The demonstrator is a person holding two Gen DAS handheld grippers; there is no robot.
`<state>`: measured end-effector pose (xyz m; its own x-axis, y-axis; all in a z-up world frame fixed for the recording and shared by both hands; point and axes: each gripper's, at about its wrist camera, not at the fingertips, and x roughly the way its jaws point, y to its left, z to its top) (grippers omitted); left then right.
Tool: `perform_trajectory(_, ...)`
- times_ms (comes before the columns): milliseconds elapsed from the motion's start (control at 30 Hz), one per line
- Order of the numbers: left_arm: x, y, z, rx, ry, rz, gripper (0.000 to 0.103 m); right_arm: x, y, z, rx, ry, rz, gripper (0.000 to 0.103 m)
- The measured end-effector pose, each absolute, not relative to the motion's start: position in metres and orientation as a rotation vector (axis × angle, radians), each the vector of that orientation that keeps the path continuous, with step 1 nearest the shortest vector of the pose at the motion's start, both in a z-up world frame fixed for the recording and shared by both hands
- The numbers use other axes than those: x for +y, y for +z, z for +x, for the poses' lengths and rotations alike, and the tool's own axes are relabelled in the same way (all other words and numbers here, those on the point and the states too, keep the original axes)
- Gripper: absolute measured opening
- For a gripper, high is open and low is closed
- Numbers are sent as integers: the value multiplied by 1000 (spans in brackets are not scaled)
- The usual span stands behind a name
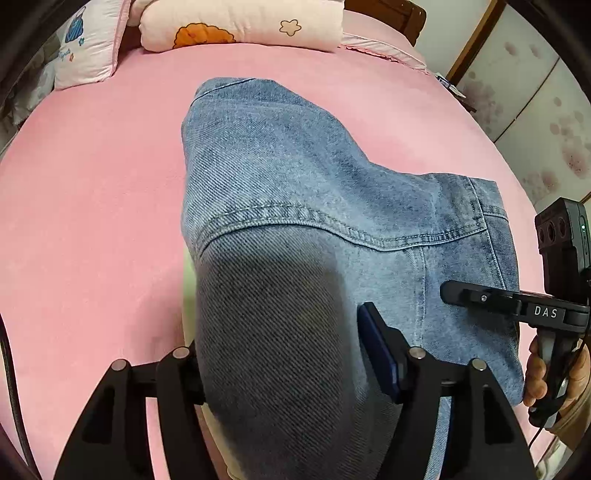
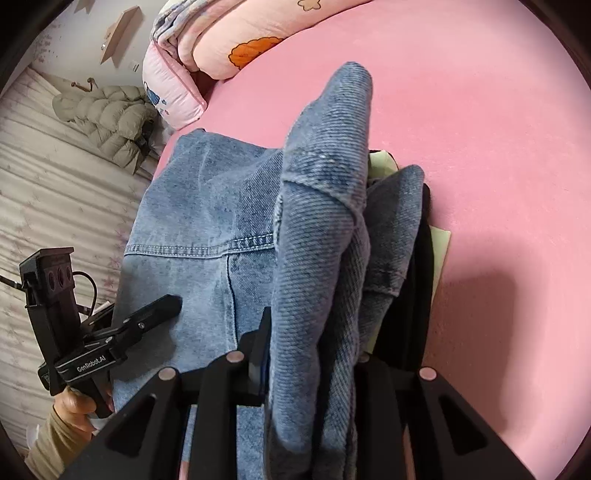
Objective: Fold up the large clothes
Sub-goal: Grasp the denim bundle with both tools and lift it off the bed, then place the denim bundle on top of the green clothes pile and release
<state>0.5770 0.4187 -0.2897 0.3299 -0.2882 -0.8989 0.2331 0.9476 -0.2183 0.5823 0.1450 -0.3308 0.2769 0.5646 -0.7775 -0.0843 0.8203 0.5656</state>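
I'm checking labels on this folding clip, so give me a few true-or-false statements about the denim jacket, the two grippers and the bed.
1. The denim jacket lies on a pink sheet. True.
2. The left gripper has denim between its fingers. True.
3. The right gripper is empty and hangs clear of the jacket. False: a thick bunch of denim fills the space between its fingers.
4. The jacket is black leather. False: it is washed blue denim with pale stitched seams.
5. A rolled quilt with an orange print lies at the far end of the bed. True.
6. The pillow rests on top of the jacket. False: it lies apart, at the far left corner.
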Motion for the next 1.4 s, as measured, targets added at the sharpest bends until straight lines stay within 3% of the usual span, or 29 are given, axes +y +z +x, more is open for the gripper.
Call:
perform_trajectory(233, 416, -285, 564, 1154, -339, -47, 73, 140, -339, 577, 1206, 462, 448, 26)
perform_trajectory(433, 416, -282, 548, 1123, -300, -14, 83, 141, -341, 580, 1198, 451, 411, 34)
perform_trajectory(500, 416, -279, 549, 1120, -273, 9, 88, 142, -337, 577, 1199, 440, 380, 36)
perform_trajectory(567, 411, -278, 548, 1115, -232, 37, 100, 145, -332, 575, 1201, 427, 339, 36)
perform_trajectory(633, 408, -274, 545, 1104, -194, 61, 102, 146, -327, 573, 1210, 417, 321, 38)
perform_trajectory(900, 389, -243, 522, 1071, -94, 142, 102, 135, -295, 552, 1221, 360, 281, 40)
perform_trajectory(1400, 339, -119, 412, 937, -79, 85, 102, 100, -174, 452, 1069, 293, 208, 40)
